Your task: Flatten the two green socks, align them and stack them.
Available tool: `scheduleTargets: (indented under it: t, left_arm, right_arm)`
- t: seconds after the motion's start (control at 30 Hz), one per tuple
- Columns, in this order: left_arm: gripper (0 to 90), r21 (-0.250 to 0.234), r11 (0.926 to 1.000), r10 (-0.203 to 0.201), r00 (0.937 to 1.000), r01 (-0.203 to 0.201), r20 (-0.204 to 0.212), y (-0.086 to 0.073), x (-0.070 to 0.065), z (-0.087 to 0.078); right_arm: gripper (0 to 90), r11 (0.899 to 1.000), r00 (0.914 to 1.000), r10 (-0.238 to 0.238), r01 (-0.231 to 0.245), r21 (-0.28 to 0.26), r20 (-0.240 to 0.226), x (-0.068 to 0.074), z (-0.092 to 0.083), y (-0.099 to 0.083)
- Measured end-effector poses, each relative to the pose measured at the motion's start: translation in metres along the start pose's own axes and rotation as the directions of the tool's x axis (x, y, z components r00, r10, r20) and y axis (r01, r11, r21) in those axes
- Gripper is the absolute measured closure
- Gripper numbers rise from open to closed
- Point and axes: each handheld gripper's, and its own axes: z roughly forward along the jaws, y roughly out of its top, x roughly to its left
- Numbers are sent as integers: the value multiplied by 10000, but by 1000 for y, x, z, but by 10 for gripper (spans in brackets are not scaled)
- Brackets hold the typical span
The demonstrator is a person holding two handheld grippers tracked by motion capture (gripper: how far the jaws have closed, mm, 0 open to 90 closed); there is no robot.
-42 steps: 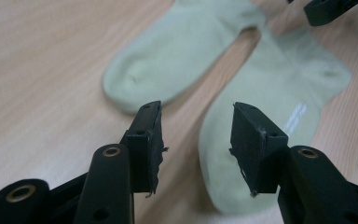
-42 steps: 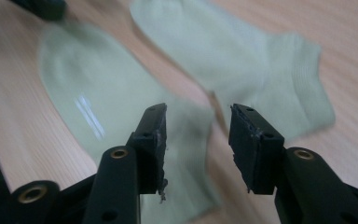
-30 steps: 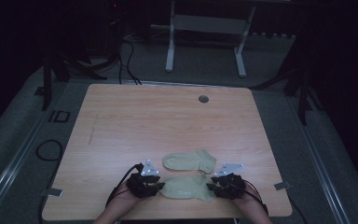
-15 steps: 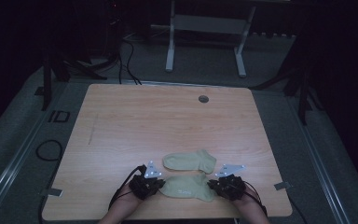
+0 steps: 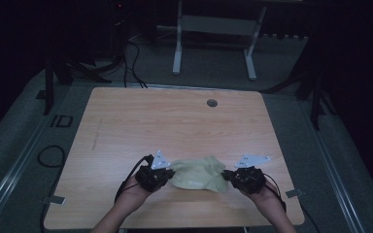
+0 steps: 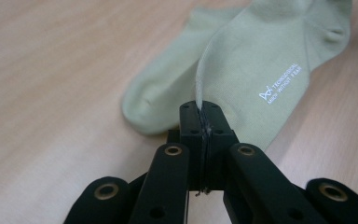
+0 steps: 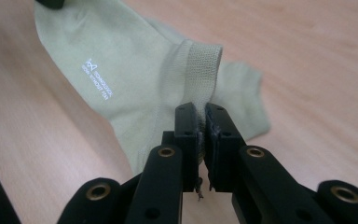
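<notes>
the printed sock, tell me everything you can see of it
The printed sock is pale green knit, short, with a ribbed cuff and small white lettering on its side. It is held up between both claws: the left claw pinches its toe edge, the right claw its cuff. It drapes over a second, matching sock lying flat on the wooden table.

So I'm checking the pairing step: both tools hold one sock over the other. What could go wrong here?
The left tool pinches only a thin edge of the upper sock, so it may slip. The right tool grips just the cuff, which could stretch. The lower sock might get dragged askew.
</notes>
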Motion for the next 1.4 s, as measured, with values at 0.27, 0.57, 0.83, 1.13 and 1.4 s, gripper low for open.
scheduleTargets:
  t: [0.27, 0.57, 0.83, 1.13, 1.4]
  left_arm:
    - [890, 9, 9999, -170, 9998, 170, -111, 16, 12, 8]
    - [889, 548, 9948, -852, 9964, 853, -57, 6, 34, 36]
    - [888, 1155, 9894, -853, 9960, 877, -256, 3, 38, 58]
    - [879, 1295, 9864, -973, 9947, 1008, -335, -2, 39, 71]
    - [566, 159, 9913, -1296, 9905, 1304, -462, 6, 41, 47]
  right_arm:
    - [844, 9993, 9993, 247, -256, 284, 295, -26, 4, 21]
    - [844, 9920, 9957, 921, -921, 866, 43, -43, 41, 17]
    - [835, 9842, 9945, 900, -970, 1483, 534, -48, 69, 7]
    - [824, 9823, 9939, 784, -903, 1642, 775, -51, 76, 4]
    - [675, 9879, 9927, 1000, -1071, 1125, 670, -50, 58, 14]
